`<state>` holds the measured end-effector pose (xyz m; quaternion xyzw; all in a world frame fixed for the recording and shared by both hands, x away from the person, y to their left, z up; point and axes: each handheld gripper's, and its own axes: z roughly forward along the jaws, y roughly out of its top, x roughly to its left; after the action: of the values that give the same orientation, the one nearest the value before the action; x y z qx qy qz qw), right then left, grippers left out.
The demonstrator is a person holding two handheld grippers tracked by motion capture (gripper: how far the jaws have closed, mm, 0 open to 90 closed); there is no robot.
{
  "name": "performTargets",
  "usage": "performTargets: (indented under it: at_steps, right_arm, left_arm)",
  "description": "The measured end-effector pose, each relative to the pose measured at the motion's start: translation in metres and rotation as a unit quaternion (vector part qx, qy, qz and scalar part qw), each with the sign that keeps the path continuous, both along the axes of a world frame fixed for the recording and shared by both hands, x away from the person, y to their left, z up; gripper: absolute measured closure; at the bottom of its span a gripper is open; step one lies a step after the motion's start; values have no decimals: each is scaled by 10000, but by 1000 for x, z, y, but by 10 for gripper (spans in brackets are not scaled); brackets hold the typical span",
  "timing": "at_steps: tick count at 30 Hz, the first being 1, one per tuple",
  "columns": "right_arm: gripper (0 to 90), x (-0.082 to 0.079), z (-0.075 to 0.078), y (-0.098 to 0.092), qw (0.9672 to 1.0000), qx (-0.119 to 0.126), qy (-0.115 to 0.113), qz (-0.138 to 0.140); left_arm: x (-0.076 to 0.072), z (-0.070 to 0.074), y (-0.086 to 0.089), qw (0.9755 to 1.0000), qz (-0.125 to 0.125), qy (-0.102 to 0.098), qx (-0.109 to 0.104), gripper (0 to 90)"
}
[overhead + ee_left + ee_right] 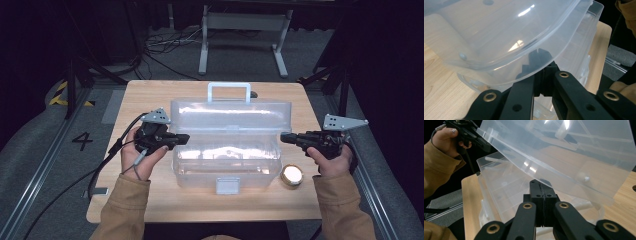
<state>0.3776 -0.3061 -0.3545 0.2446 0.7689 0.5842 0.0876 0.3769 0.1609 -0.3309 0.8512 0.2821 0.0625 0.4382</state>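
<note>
Plastic, clear and glossy, hides a good deal here: the see-through storage box with a hinged lid (227, 150) sits in the middle of the pale wooden desk (150, 95), its lid tilted up toward the far side, and glare on the walls makes whatever lies inside hard to make out. In the left gripper view the tip of the left tongs (541, 53) shows through the curved lid edge, blurred by the plastic, so I cannot tell whether it touches the lid or only sits close beneath it. The left tongs (184, 138) are closed together with nothing between them, at the box's left end in the high view. The right tongs (284, 137) are likewise pressed together and empty, their tip at the box's right end (in the right gripper view (541, 186) it lies just under the raised lid's edge). Both forearms in tan sleeves (125, 210) are cut off by the bottom edge of the high view.

A small round gold-coloured tin (291, 175) lies on the desk just beside the box's near right corner. The box's white handle (228, 90) stands up at the far side. Beyond the desk the room is dark, with grey carpet, loose black cables (165, 45) and a white metal frame (245, 30) on the floor.
</note>
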Motion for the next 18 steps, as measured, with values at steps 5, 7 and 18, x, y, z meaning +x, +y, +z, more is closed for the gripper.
performTargets:
  at_steps: [5,7,18]
  right_arm:
    - [900,-3,1,-4,10000,37,21,14]
    - [900,-4,0,-5,10000,6,30,18]
    - [819,-13,-3,-15,9994,30,65,-339]
  left_arm:
    - [1,1,2,10000,-15,-9,-12,895]
    - [1,1,2,10000,-32,-27,-2,894]
    - [8,4,7,9996,-18,-179,-202,882]
